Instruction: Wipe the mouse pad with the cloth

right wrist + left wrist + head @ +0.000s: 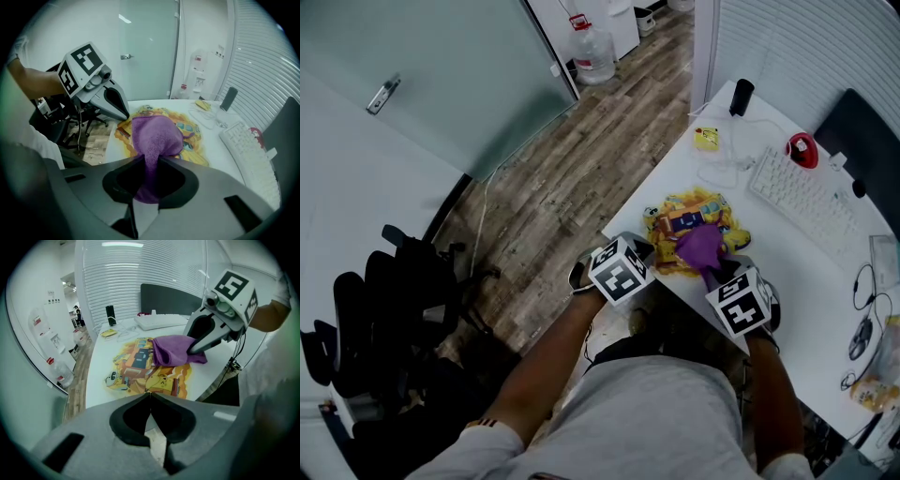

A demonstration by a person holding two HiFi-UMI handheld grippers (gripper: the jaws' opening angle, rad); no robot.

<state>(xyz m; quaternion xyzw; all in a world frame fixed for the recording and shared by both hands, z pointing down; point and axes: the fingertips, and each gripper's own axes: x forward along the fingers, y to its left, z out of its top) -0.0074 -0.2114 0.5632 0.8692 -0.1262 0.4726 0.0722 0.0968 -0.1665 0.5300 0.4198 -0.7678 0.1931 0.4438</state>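
Observation:
A yellow cartoon-print mouse pad (686,217) lies at the near corner of the white desk (825,272). A purple cloth (701,246) lies bunched on the pad's near right part. My right gripper (724,270) is shut on the cloth (157,136), which runs back between its jaws (149,161) and drapes forward onto the pad (190,140). My left gripper (645,251) is shut, with its tips (150,393) at the pad's near left edge (140,380). From the right gripper view, the left gripper (125,116) touches the pad's corner. Whether it pinches the pad is hidden.
A white keyboard (802,197), a red mouse (802,148), a yellow item (706,139), a black cylinder (741,97) and loose cables lie further back on the desk. A dark monitor (867,141) stands at right. Black office chairs (394,300) stand on the wood floor at left.

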